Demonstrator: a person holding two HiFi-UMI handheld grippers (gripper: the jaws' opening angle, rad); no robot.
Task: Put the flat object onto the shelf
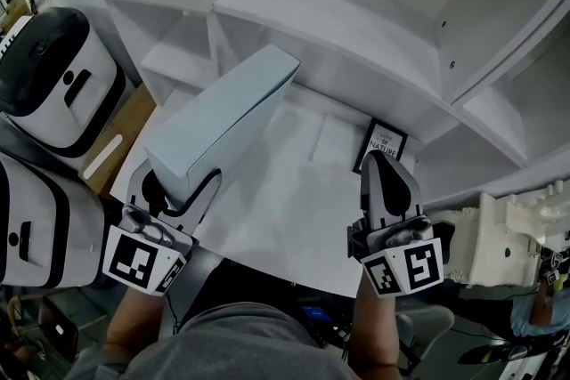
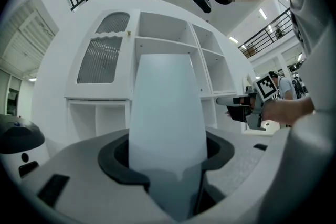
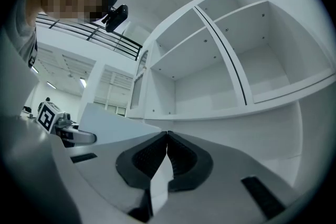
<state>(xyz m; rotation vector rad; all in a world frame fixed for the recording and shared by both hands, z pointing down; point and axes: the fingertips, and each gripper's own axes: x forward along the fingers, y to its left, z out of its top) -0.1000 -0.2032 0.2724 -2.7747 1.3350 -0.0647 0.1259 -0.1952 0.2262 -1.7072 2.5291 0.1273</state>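
Note:
The flat object (image 1: 227,116) is a pale blue-white slab that slants up from my left gripper (image 1: 183,184) toward the white shelf unit (image 1: 356,22). My left gripper is shut on its lower end. In the left gripper view the flat object (image 2: 167,113) rises between the dark pads (image 2: 118,157) and hides the middle shelf compartments (image 2: 163,42). My right gripper (image 1: 383,163) hovers over the white counter at the right, shut and with nothing in it. In the right gripper view its pads (image 3: 181,157) meet, with the open shelf bays (image 3: 210,86) ahead.
A small black-framed picture (image 1: 385,142) lies on the counter just beyond my right gripper. A white and black rounded machine (image 1: 53,76) stands at the left, beside a cardboard piece (image 1: 125,133). A white moulded object (image 1: 508,236) sits at the right. A ribbed cabinet door (image 2: 102,57) closes the shelf's left part.

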